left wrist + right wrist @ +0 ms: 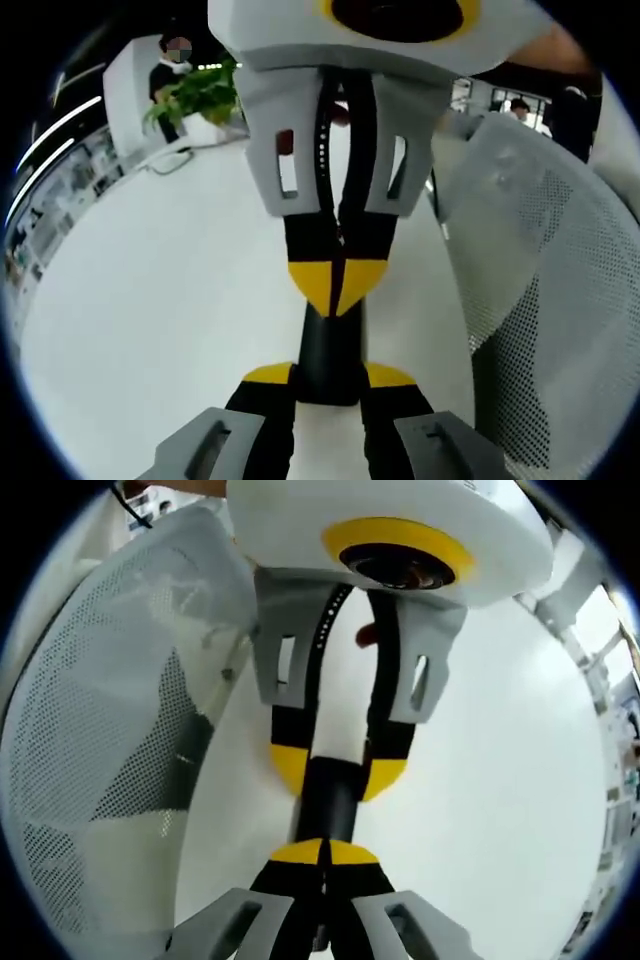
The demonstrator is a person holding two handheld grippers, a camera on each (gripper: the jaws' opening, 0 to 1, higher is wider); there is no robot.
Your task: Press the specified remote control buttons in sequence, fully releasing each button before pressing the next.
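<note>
A slim black remote control (330,350) stands on end between the yellow-tipped jaws of my left gripper (330,376), which is shut on it. My right gripper (338,285) comes in from the top of the left gripper view, its jaws shut together and its tips touching the far end of the remote. In the right gripper view my right gripper (325,852) is shut, tips against the remote control (328,798), and the left gripper (336,770) clamps it from the far side. The remote's buttons are hidden.
A white table (150,300) lies below both grippers. A white mesh chair (540,260) stands close by, seen also as the mesh chair (110,700). A green plant (200,95) and a person (168,75) are at the back.
</note>
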